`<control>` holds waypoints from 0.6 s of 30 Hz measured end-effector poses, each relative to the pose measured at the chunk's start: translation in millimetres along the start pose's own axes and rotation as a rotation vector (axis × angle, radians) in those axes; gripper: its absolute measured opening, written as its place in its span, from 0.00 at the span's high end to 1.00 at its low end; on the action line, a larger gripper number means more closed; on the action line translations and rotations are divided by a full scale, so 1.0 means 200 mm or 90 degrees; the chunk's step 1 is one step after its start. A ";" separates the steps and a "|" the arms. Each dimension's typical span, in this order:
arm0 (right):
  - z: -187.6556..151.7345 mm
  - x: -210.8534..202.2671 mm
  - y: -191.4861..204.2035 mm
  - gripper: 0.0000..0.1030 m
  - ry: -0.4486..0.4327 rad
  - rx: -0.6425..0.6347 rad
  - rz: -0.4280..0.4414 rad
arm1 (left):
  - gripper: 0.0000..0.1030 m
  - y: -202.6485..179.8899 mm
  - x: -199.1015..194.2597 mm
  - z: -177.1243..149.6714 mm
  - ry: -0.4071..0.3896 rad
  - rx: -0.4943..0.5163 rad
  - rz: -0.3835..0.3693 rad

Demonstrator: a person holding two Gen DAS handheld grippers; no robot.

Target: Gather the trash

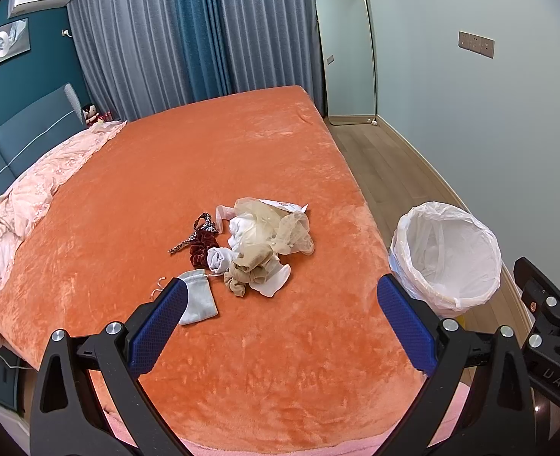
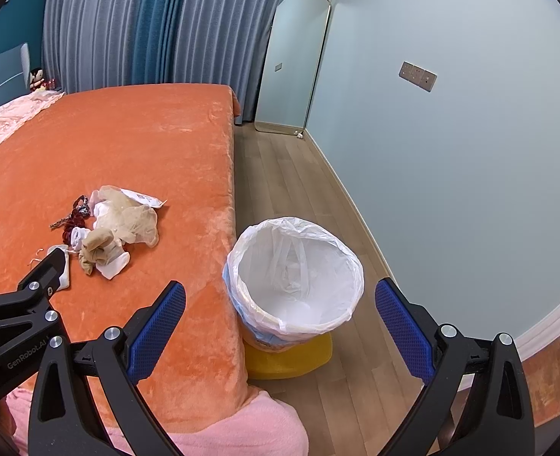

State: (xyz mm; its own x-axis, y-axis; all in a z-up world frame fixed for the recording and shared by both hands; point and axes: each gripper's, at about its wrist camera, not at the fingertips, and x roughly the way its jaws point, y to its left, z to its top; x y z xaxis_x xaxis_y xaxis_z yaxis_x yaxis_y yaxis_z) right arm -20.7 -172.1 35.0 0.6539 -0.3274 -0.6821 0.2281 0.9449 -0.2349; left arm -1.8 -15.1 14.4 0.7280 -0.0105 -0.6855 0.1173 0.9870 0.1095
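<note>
An orange-covered bed [image 1: 242, 159] fills a room with grey-blue curtains [image 1: 173, 30] and a leaning mirror [image 1: 346, 53]. The trash pile [image 1: 257, 243] lies near the bed's right edge, its long axis running toward the foot. A lined bin [image 2: 295, 281] stands on the floor beside that edge. The left gripper [image 1: 282, 323] hovers over the bed, the right gripper [image 2: 280, 326] near the bin; both jaws spread wide, empty

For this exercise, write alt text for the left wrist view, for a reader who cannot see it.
The open left gripper hovers over an orange bed, its blue-padded fingers spread wide and empty. Ahead lies a small pile of trash: crumpled fabric, netting, scrunchies and a grey pouch. A white-lined bin stands on the floor beside the bed, to the right.
</note>
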 end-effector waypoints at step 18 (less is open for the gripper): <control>0.01 -0.01 -0.01 0.07 -0.004 0.000 -0.001 | 0.08 -0.01 0.00 0.04 -0.009 -0.001 -0.003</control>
State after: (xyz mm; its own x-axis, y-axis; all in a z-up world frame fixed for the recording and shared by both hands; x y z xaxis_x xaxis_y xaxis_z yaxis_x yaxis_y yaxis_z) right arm -21.3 -172.8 37.2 0.6575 -0.3293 -0.6777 0.2290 0.9442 -0.2367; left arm 3.7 -18.1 20.0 0.7369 -0.0168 -0.6758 0.1194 0.9872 0.1056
